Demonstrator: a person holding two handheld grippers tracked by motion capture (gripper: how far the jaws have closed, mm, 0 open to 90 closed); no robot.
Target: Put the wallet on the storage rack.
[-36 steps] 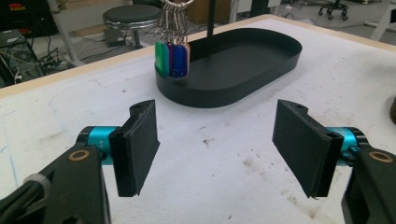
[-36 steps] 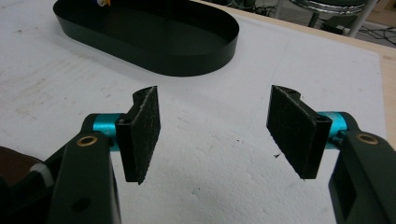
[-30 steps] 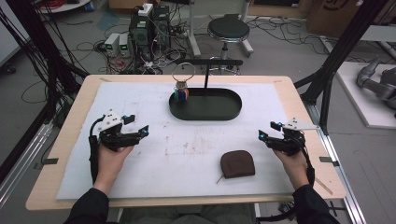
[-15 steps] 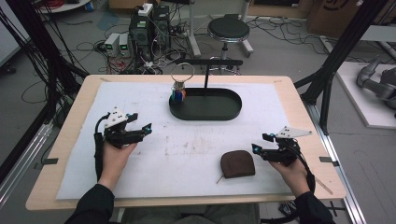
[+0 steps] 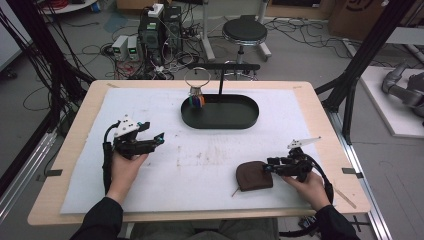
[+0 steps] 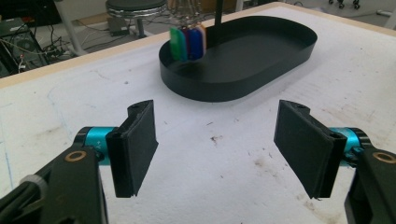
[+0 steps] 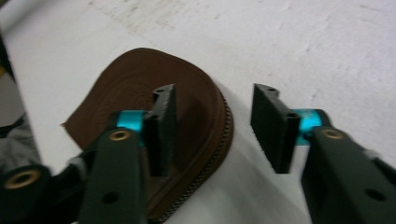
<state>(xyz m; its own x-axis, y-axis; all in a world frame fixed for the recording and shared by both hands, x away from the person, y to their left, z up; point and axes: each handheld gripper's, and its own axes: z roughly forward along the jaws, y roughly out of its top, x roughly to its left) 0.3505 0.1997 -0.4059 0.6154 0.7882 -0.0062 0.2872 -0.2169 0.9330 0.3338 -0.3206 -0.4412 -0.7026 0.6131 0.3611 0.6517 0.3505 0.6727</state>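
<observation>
Risk: right gripper (image 7: 212, 126), jaws parted astride brown pouch (image 7: 140, 88) rim at 5 o'clock, could pinch only its zip edge; left gripper (image 6: 217, 154) spread, idle

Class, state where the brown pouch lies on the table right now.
In the high view the brown pouch lies near the table's front edge, right of centre, just left of the right gripper, whose open jaws straddle its edge.

Grey floor strewn with cables (image 5: 60, 75), a round stool (image 5: 245, 31), black frame posts (image 5: 367, 55) beside the wooden table (image 5: 320, 115).
</observation>
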